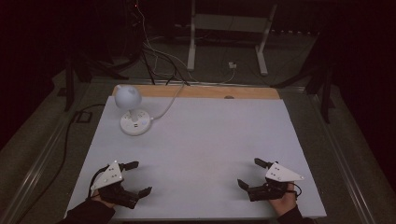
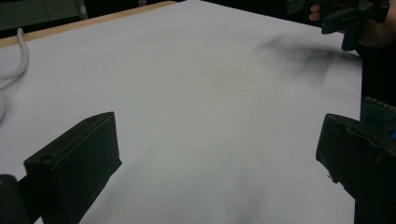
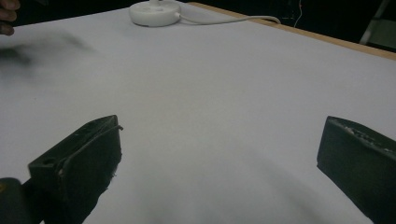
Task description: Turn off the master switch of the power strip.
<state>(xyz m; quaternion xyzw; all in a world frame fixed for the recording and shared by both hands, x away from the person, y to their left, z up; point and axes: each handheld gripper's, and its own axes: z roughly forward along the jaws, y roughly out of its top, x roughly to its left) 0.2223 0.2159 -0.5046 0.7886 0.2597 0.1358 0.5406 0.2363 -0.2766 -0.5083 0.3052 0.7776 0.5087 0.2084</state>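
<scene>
Two hand-held black two-jaw grippers rest low over the near edge of a pale grey counter (image 1: 201, 140), each gripped by a person's hand coming in from the bottom of the high view. Left gripper (image 1: 138, 178), topped by a grey three-cornered plate, has its jaws spread wide with nothing between them; in the left gripper view the two black jaws stand far apart over bare counter surface. Right gripper (image 1: 252, 173), carrying the same kind of grey plate, likewise holds its jaws wide and empty, and the right gripper view shows bare counter between them. The two grippers sit well apart, their jaws pointing roughly forward and slightly toward each other.

Far ahead of the left gripper's jaws, near the counter's far left corner, stands a small white desk lamp with a round globe head (image 1: 128, 97) on a flat white disc base (image 1: 135, 122). A white cable (image 1: 168, 103) runs from the base toward the light wooden strip (image 1: 201, 92) along the counter's far edge. From the right gripper view the white base (image 3: 155, 11) lies far ahead and to the left of the jaws, its cable (image 3: 233, 19) trailing to the right. In the left gripper view the other hand and its gripper (image 2: 348, 18) appear at the upper right, beyond the jaws. Dark floor, loose cables and a white metal frame (image 1: 229, 28) lie beyond the counter.
</scene>
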